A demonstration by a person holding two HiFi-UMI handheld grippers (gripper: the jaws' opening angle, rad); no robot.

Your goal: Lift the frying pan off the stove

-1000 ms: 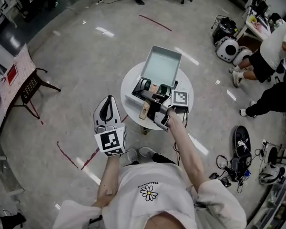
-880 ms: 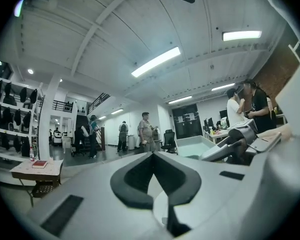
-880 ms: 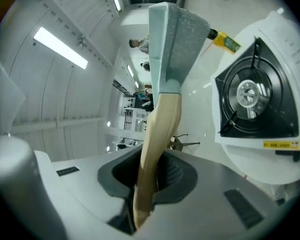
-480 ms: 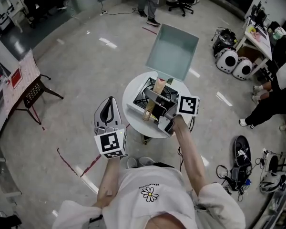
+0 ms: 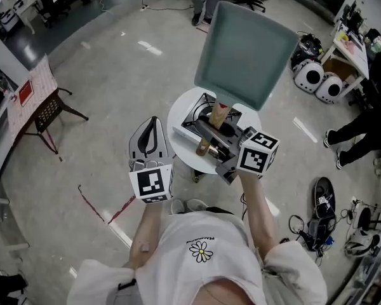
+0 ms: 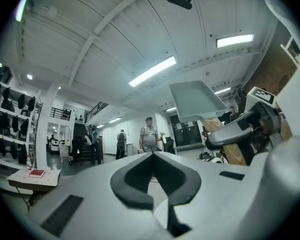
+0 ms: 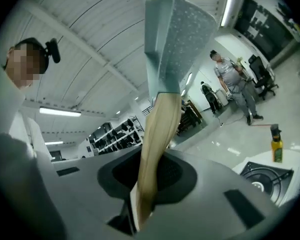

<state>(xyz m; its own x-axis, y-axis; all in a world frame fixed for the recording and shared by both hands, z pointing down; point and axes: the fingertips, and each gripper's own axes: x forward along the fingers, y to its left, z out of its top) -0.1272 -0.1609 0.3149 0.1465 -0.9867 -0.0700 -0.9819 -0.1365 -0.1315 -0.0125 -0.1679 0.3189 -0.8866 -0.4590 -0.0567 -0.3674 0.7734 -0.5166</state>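
The square teal frying pan (image 5: 244, 53) hangs in the air above the black stove (image 5: 206, 116), tilted on edge with its underside toward me. My right gripper (image 5: 211, 135) is shut on its wooden handle (image 5: 218, 115). In the right gripper view the handle (image 7: 157, 139) runs up between the jaws of the right gripper (image 7: 150, 179) to the pan (image 7: 177, 39). The stove (image 7: 266, 176) lies low at right. My left gripper (image 5: 152, 122) hovers left of the table, shut and holding nothing; its tips meet in the left gripper view (image 6: 152, 156), where the pan (image 6: 195, 100) shows at right.
The stove stands on a small round white table (image 5: 181, 119) with a yellow-green bottle (image 7: 275, 146). A chair (image 5: 51, 110) is at the left. Shoes (image 5: 322, 196), bags and cables lie at the right. A person (image 6: 149, 136) stands farther off.
The pan has risen off the stove and tipped up on edge as my right gripper lifted and rolled. The left gripper rose a little.
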